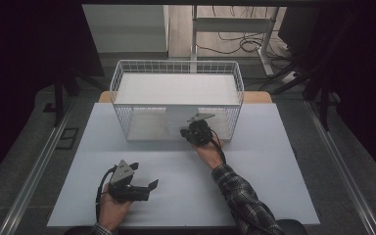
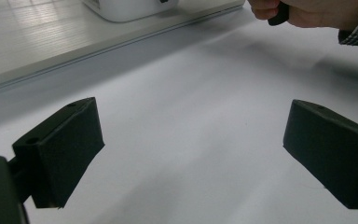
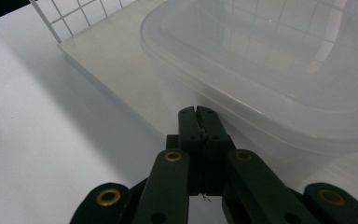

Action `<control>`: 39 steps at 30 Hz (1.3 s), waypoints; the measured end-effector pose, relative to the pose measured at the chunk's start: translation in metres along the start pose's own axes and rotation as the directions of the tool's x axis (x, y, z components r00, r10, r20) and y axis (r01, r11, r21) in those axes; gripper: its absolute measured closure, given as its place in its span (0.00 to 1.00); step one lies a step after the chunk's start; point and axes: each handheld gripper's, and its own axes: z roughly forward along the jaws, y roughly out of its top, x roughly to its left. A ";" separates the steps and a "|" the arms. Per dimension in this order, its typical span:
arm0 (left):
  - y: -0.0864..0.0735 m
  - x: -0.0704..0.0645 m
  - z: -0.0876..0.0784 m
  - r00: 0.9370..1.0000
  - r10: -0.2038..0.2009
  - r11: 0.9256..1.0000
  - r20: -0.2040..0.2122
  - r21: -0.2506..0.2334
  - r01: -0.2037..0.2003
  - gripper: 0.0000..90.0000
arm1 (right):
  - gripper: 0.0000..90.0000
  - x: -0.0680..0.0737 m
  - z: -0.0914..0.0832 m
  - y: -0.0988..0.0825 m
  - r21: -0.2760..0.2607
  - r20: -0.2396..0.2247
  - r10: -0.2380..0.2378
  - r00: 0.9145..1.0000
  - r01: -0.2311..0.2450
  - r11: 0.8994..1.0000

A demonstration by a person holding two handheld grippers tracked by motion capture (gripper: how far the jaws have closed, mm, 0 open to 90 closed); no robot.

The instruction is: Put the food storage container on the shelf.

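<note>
Jaws of my right gripper (image 3: 199, 112) are pressed together on nothing, tips just beside the clear plastic container (image 3: 279, 70) at the open front of the wire basket (image 1: 122, 78). My left gripper (image 1: 144, 188) rests wide open on the table (image 1: 274, 196), well short of the basket.
</note>
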 end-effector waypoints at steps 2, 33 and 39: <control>0.000 0.000 0.000 1.000 0.001 1.000 -0.001 -0.001 -0.001 0.05 | 0.99 0.000 -0.001 -0.001 0.000 0.002 -0.003 1.000 0.003 1.000; -0.001 0.003 0.005 0.999 -0.021 1.000 0.033 0.009 0.020 0.06 | 0.27 0.022 -0.036 -0.012 0.015 -0.069 -0.056 0.996 0.057 0.998; -0.001 0.004 0.005 0.999 -0.025 1.000 0.035 0.018 0.025 0.06 | 0.18 0.024 -0.049 -0.015 -0.010 -0.075 -0.069 0.995 0.069 0.998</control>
